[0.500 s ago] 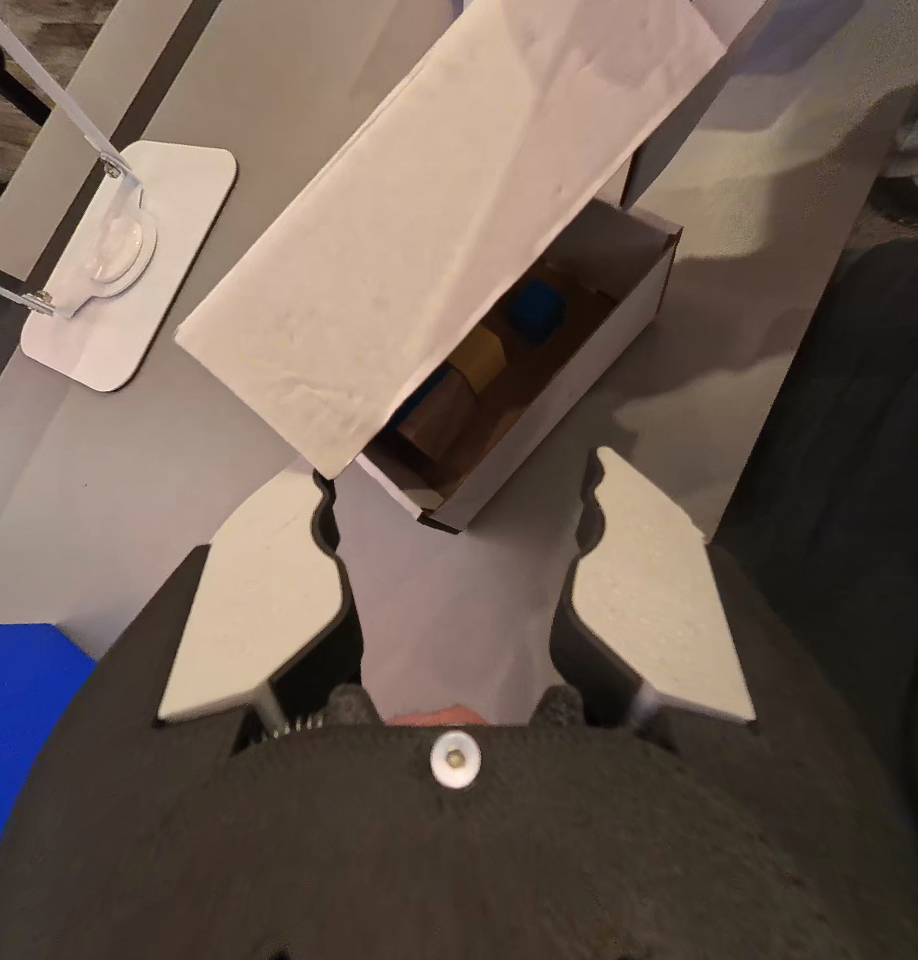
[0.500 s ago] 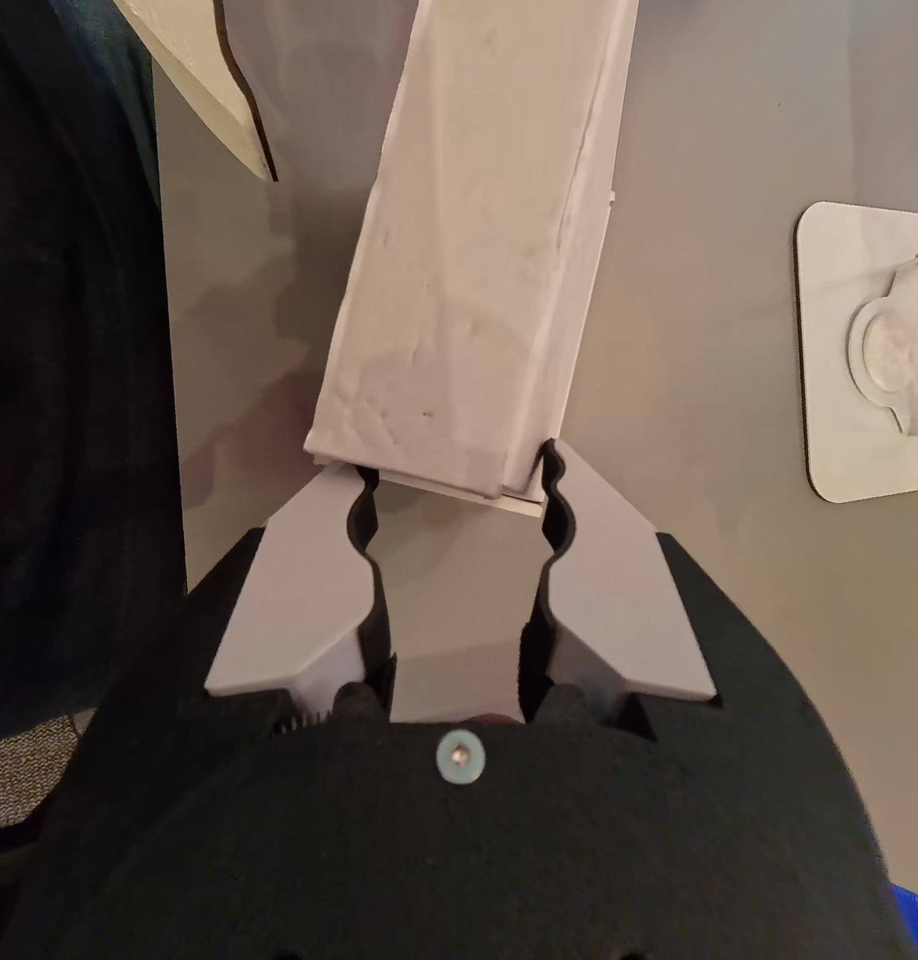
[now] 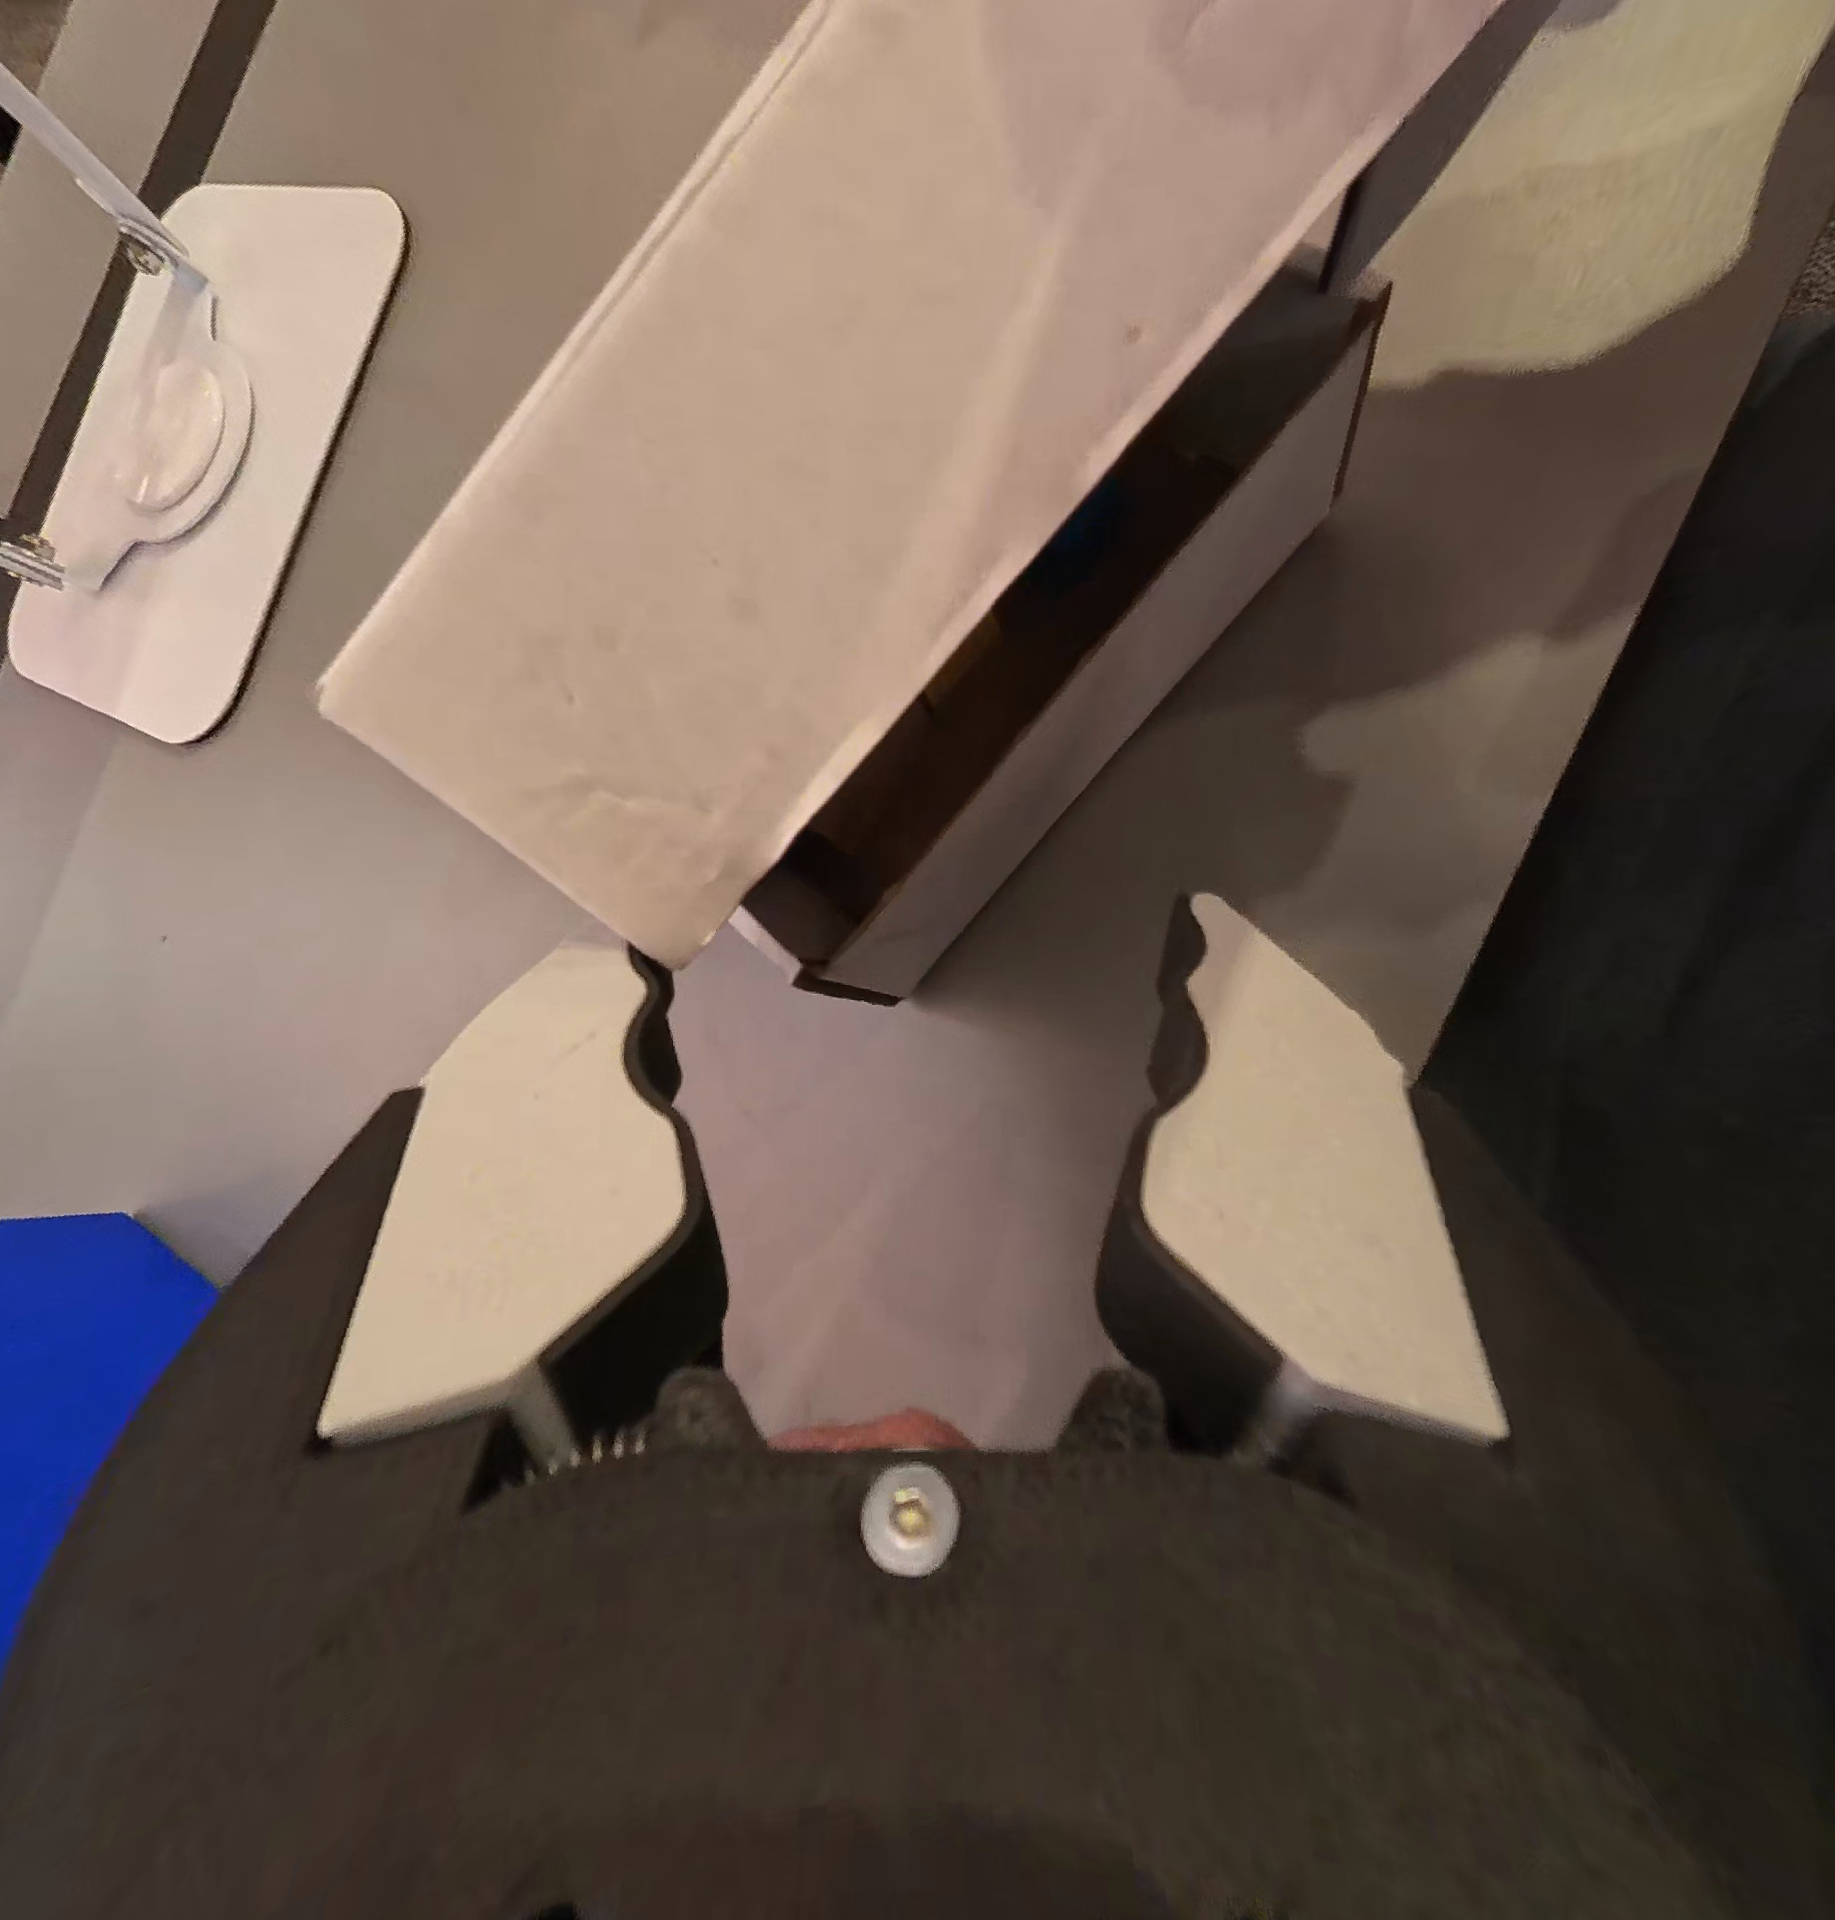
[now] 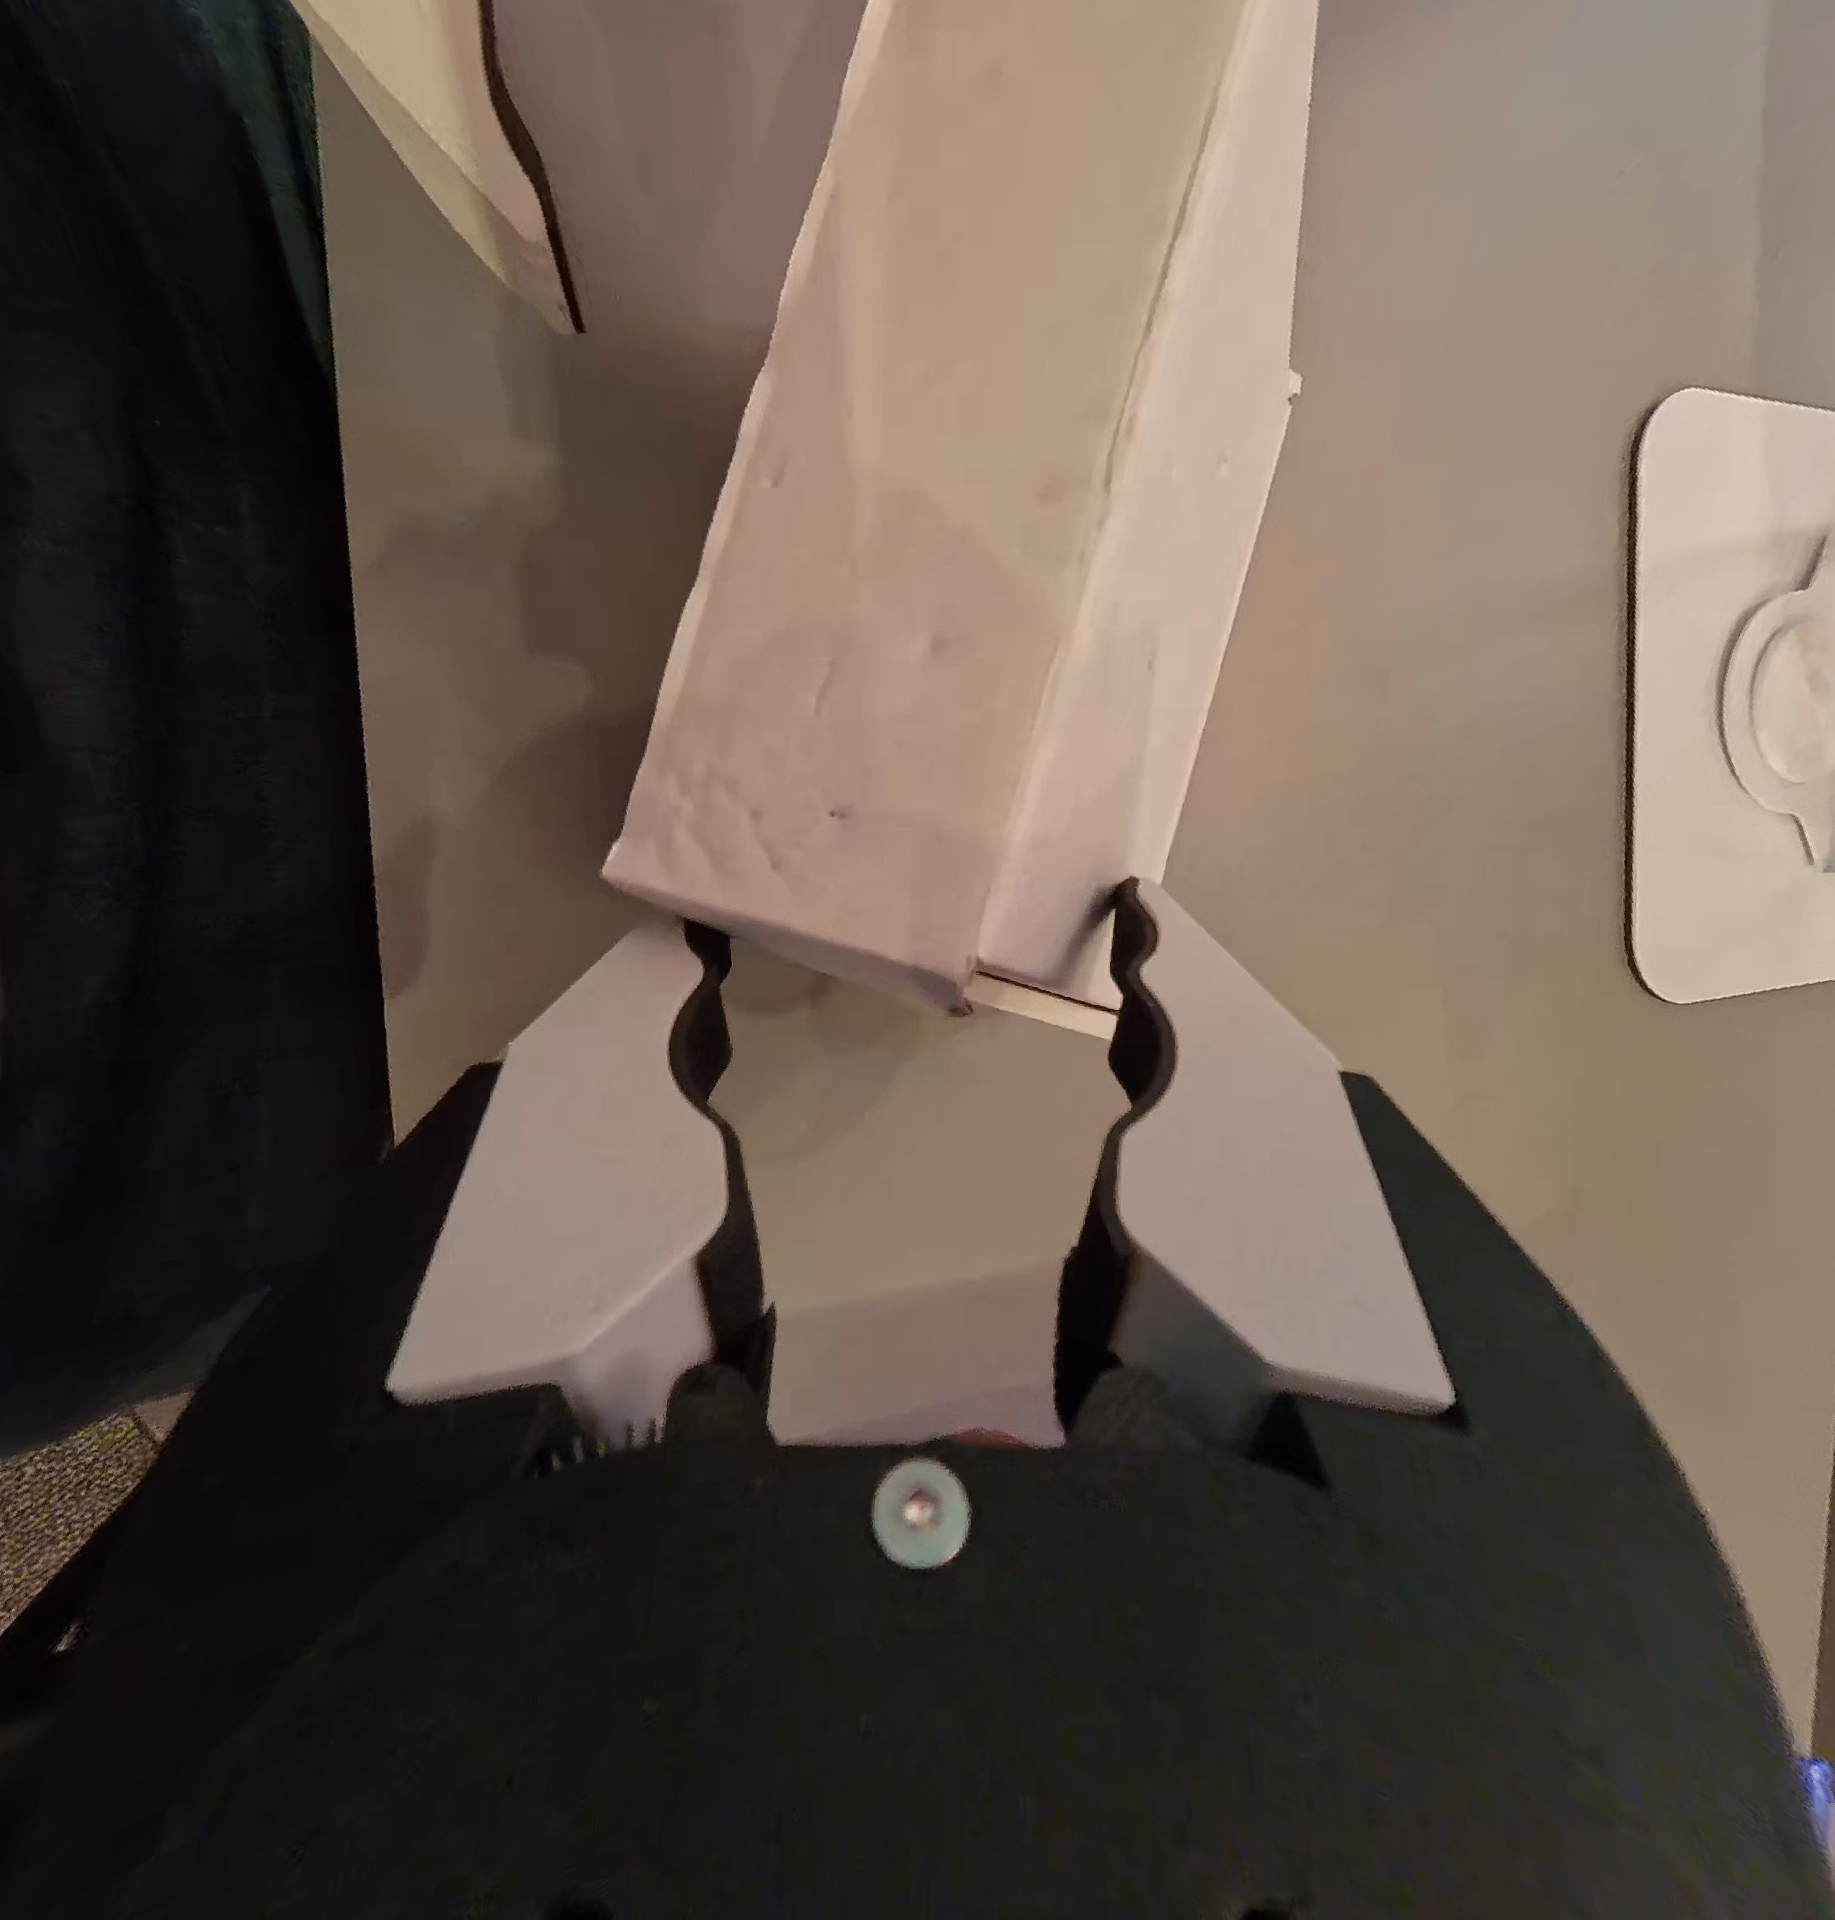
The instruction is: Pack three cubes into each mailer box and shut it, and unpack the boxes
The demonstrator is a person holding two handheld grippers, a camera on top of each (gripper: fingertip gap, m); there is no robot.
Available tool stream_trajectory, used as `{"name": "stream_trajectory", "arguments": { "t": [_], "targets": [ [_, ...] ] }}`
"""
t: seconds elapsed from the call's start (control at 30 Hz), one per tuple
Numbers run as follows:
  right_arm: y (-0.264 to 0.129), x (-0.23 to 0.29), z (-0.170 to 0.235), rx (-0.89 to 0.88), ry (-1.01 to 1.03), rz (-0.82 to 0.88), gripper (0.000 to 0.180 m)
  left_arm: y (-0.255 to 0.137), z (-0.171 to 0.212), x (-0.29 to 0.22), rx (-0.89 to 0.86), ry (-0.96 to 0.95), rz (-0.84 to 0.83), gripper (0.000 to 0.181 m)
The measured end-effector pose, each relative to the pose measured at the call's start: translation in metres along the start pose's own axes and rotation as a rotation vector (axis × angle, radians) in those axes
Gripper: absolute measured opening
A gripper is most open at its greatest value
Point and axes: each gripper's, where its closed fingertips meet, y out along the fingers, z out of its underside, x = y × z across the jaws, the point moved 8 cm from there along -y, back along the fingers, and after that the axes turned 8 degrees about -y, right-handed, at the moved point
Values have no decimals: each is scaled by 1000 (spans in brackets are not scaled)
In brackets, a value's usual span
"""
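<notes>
A white mailer box point(image 3: 1152, 707) lies on the grey table point(image 3: 269, 935). Its lid point(image 3: 840, 468) hangs low over it and leaves a narrow gap along one side. A sliver of a blue cube point(image 3: 1074, 540) shows in the dark gap; the other cubes are hidden. My left gripper point(image 3: 923, 935) is open and empty, with its left fingertip at the lid's near corner. In the right wrist view the box point(image 4: 954, 582) shows from its other end. My right gripper point(image 4: 913, 914) is open, with its fingertips against that end. The left gripper's finger point(image 4: 456, 145) shows at the top left.
A white stand base point(image 3: 206, 457) sits on the table beyond the box and also shows in the right wrist view point(image 4: 1765, 686). A blue object point(image 3: 51, 1403) is at the lower left. Dark fabric point(image 3: 1671, 883) lies past the table's edge.
The lid has come down further over the box, so the gap is narrower and most cubes are now hidden. Both grippers stay open near the box ends.
</notes>
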Motion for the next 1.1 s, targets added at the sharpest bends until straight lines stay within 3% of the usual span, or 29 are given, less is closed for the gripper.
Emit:
{"name": "stream_trajectory", "arguments": {
  "t": [0.23, 0.47, 0.6, 0.8, 0.87, 0.97, 1.1],
  "targets": [
    [1, 9, -4, 41, -47, -9, 81, -9, 16, -8, 60, -16, 79, 89],
    [-5, 10, -1, 22, -9, -23, 90, -41, 7, 14, -48, -54, -58, 91],
    [-13, 12, -1, 22, 10, -13, 95, -45, -20, 9, -113, 106, -129, 90],
    [-21, 22, -21, -1, 19, 45, 83, -13, -20, -3, 45, 403, -242, 89],
    [-15, 28, -25, 31, 11, 45, 74, -11, -19, -5, 65, 443, -286, 73],
    [-3, 37, -26, 98, -24, 40, 79, -7, -17, -19, 74, 471, -238, 59],
    [11, 44, -19, 152, -19, -23, 83, 8, -8, -34, 153, 487, -175, 59]
  ]
}}
